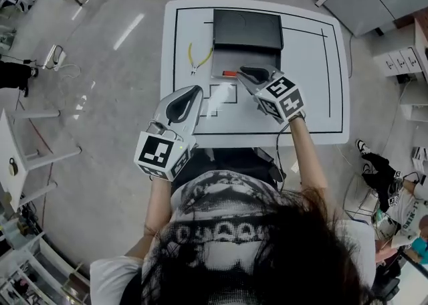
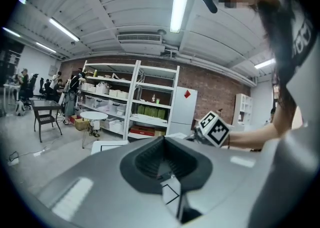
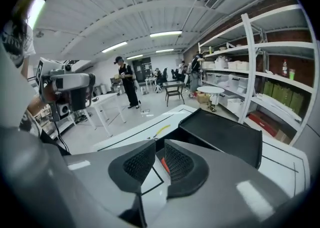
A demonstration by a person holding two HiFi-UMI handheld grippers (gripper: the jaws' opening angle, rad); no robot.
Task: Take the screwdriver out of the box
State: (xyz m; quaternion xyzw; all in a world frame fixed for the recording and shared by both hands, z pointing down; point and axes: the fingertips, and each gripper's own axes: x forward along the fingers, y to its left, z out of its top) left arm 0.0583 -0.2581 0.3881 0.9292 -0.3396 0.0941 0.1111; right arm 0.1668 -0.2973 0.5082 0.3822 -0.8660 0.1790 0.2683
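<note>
Left gripper: held over the near left part of the white desk, well short of the box. Its own view shows the jaws closed together at the tips, with nothing between them.

Right gripper: tips at the front edge of the open black box, whose lid stands raised behind. Jaws stand narrowly apart, gripping nothing.

Screwdriver: lies inside the box at its near edge, just beside the right gripper's tips. Its orange handle shows through the gap between those jaws.

Yellow-handled pliers: on the desk just left of the box.
</note>
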